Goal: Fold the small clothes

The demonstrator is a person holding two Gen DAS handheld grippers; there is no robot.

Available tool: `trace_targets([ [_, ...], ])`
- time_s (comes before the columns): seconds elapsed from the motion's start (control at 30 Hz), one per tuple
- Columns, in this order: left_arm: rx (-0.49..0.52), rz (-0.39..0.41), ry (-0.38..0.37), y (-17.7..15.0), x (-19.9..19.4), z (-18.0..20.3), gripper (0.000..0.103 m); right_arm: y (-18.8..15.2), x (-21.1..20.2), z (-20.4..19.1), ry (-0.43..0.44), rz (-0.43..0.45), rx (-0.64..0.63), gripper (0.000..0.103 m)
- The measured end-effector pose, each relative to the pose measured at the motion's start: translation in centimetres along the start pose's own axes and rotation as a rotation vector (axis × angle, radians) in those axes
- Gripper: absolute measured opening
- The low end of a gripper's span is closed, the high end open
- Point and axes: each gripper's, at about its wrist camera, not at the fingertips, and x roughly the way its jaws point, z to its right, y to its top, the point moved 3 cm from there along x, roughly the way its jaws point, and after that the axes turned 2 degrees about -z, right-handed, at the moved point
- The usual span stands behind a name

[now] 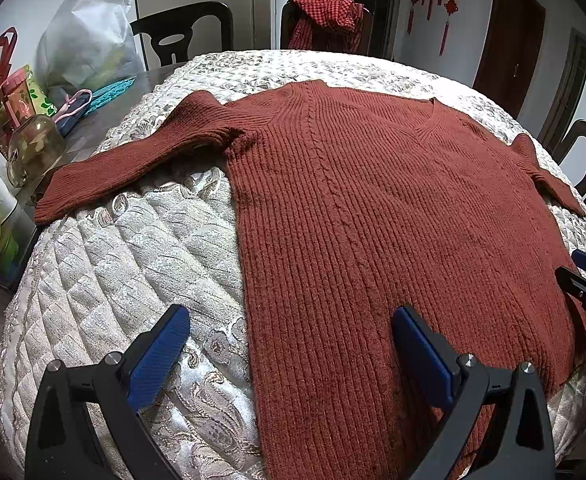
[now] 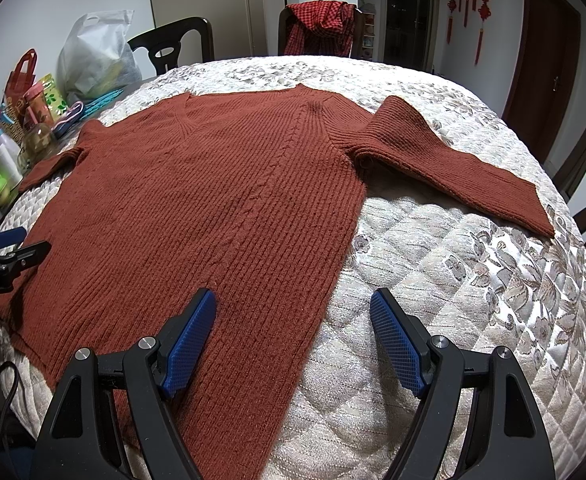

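A rust-red knit sweater [image 1: 373, 208] lies flat, front up, on a quilted cloth, V-neck at the far side and both sleeves spread out. It also shows in the right wrist view [image 2: 221, 208]. My left gripper [image 1: 289, 320] is open and empty, hovering over the sweater's left hem edge. My right gripper [image 2: 293, 304] is open and empty over the sweater's right hem edge. The right gripper also shows at the right edge of the left wrist view [image 1: 585, 276], and the left gripper at the left edge of the right wrist view [image 2: 17, 244].
The quilted floral cloth [image 2: 473, 280] covers the table. Bottles, a jar [image 1: 33, 152], bags and a white plastic bag [image 1: 89, 48] crowd the table's left side. Dark chairs stand around; one [image 1: 325, 24] holds a red checked garment.
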Motion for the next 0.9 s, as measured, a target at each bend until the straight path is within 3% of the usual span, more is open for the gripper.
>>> trace_targets([
  [0.9, 0.000, 0.002, 0.001, -0.12, -0.26, -0.26, 0.103, -0.03, 0.04, 0.03, 0.000, 0.001, 0.001, 0.079],
])
